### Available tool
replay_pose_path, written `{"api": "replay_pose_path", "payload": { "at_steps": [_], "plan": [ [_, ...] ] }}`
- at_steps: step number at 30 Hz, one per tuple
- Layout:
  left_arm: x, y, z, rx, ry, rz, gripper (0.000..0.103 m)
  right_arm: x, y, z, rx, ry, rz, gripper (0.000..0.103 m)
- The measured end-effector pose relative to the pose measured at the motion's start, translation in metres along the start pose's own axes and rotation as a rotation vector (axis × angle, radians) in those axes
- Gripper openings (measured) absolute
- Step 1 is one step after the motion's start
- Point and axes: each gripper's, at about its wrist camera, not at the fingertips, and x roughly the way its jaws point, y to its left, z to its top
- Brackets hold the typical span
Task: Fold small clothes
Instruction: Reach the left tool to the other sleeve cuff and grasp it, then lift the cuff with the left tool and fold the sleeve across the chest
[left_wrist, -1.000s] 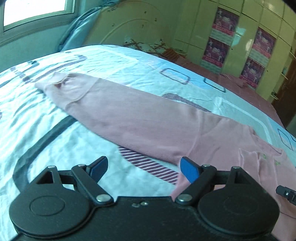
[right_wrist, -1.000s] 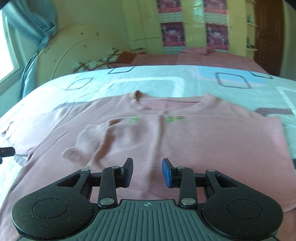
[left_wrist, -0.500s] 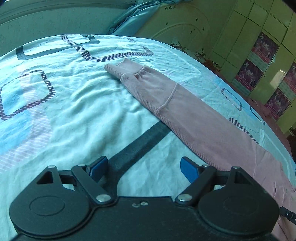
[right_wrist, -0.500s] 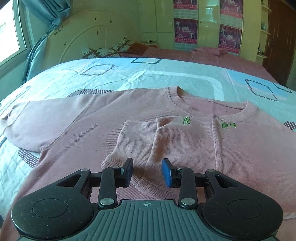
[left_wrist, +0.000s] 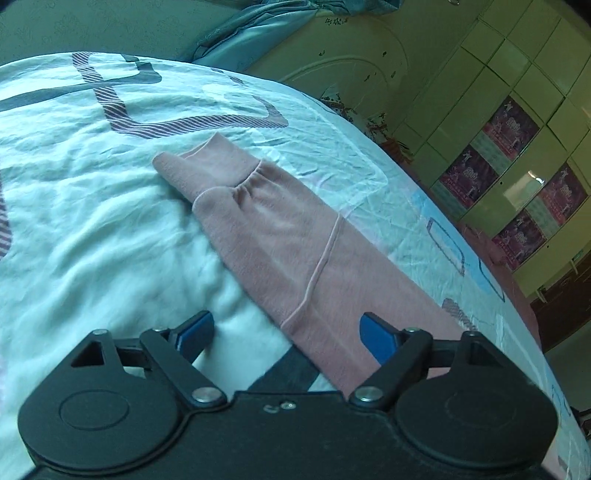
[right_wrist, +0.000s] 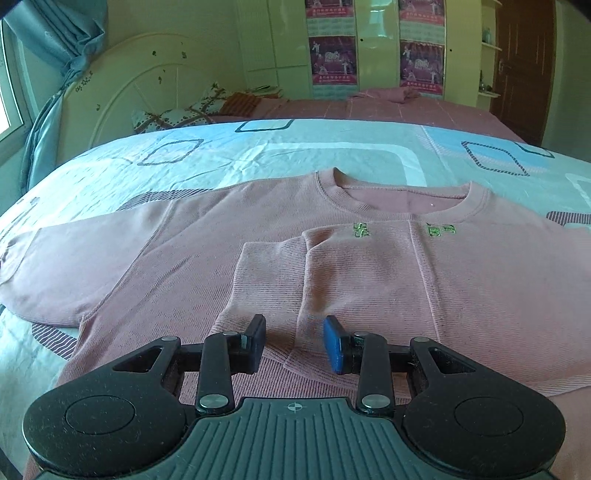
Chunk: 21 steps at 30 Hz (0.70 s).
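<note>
On the bed lies the pink shirt, its right sleeve already folded over the chest. The left gripper has travelled along the left sleeve toward the cuff; its wide jaws, just closing slightly, straddle cloth ungripped. The right gripper hovers, jaws narrow, empty.

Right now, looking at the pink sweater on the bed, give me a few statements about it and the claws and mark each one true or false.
1. One sleeve is already folded across the sweater chest. True.
2. The other sleeve lies stretched out flat on the bedsheet. True.
3. The left claw is clamped on the cuff. False: it is open, short of the cuff.
4. The sweater lettering is red. False: green.
5. The right claw holds fabric lifted up. False: nothing pinched; the sweater lies flat.
</note>
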Motion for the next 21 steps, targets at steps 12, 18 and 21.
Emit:
{"api": "replay_pose_path", "payload": {
  "at_steps": [12, 18, 21],
  "plan": [
    [0.043, 0.013, 0.044, -0.042, -0.053, 0.008, 0.012, 0.014, 0.003, 0.008, 0.074, 0.000, -0.078, 0.034],
    [0.021, -0.014, 0.043, 0.075, -0.105, -0.058, 0.005, 0.010, -0.001, 0.009, 0.105, -0.010, -0.068, 0.034],
    [-0.003, -0.067, 0.033, 0.229, -0.127, -0.170, 0.004, -0.002, -0.008, 0.008, 0.123, -0.024, -0.072, 0.034]
  ]
}}
